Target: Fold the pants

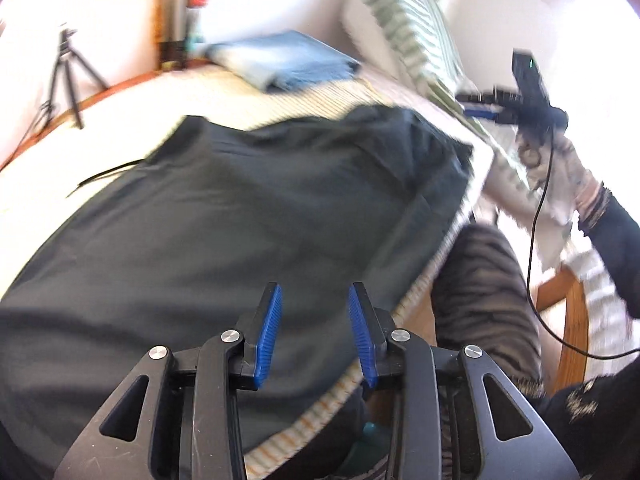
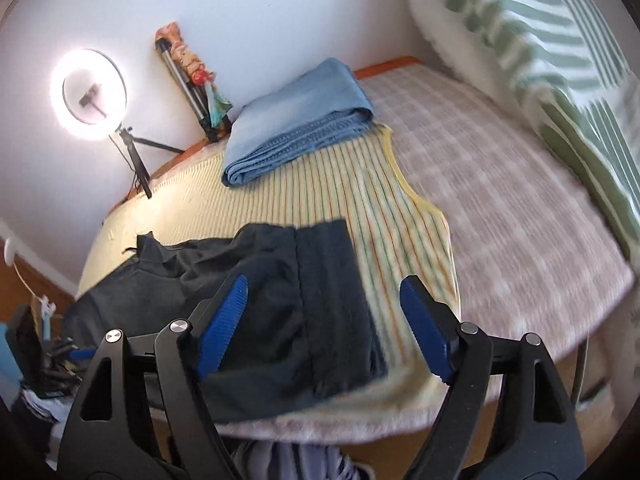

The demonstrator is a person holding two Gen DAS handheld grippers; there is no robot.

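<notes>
Left wrist view
Your left tool (image 1: 314, 334): its blue pads stand a little apart, with nothing pinched between them; it hangs above the pants near the bed's near edge.
Pants (image 1: 224, 216): dark cloth spread flat across the near side of the bed (image 1: 132, 92), one edge running along the bed's right edge.
Your right tool (image 1: 532, 92): seen from the side at the right, held by your hand (image 1: 560, 168) past the bed's right edge; you cannot tell its jaws from here.
Blue cloth (image 1: 288, 62): folded, at the far side of the bed.
Tripod (image 1: 68, 76): beyond the bed's left edge.

Right wrist view
Your right tool (image 2: 326, 328): jaws wide, gripping nothing; the pants lie below the gap.
Pants (image 2: 256, 300): folded over at the bed's near edge, on the yellow striped cover (image 2: 360, 200), waistband end toward the middle.
Blue cloth (image 2: 300, 120): folded near the bed's far edge, well apart from the pants.
Ring lamp (image 2: 88, 92): lit, by the wall past the far left corner.
Striped pillow (image 2: 560, 72): along the bed's right side.
</notes>
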